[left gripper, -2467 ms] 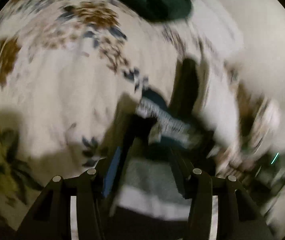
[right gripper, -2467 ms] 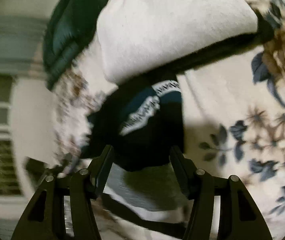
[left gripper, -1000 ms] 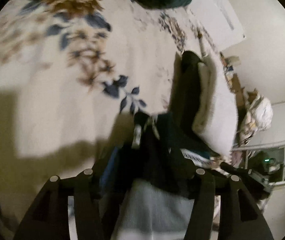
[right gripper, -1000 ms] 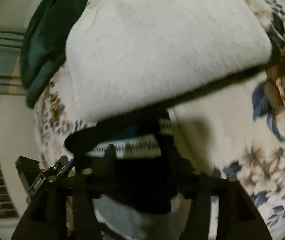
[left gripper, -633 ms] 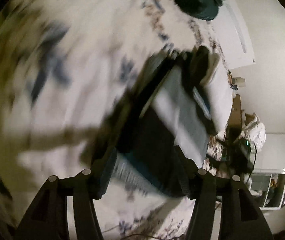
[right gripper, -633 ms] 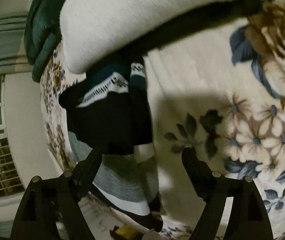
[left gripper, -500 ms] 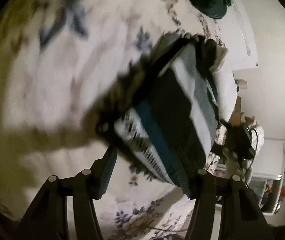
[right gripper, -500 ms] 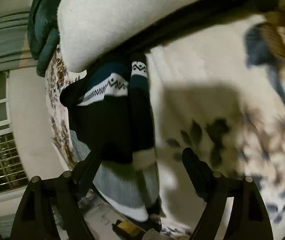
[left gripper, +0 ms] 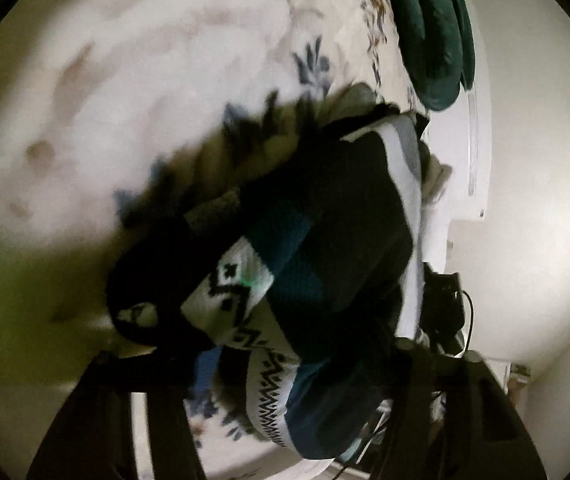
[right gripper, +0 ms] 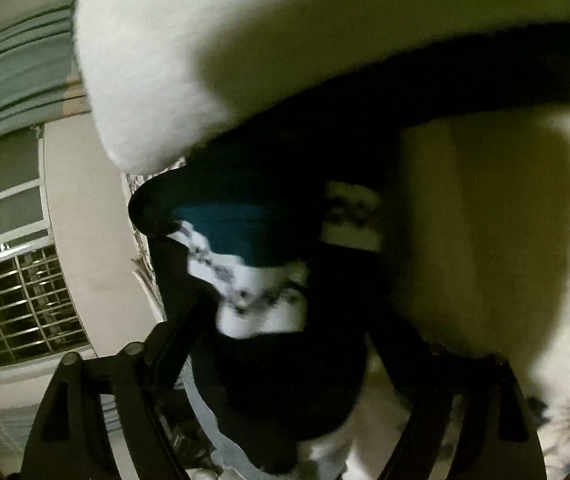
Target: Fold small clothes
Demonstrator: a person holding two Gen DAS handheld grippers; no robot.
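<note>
While both pairs of tongs are closing, a dark knit sweater (left gripper: 325,240) with teal and white patterned bands lies bunched on a floral bedspread (left gripper: 145,80), near its edge, its long axis running diagonally away from the left gripper (left gripper: 285,392). Sweater folds sit between both jaws; whether either grips is unclear. Only the left view shows a green cushion (left gripper: 433,28). Only the right gripper (right gripper: 281,352) view shows a white pillow (right gripper: 205,60) and barred window (right gripper: 25,304).
</note>
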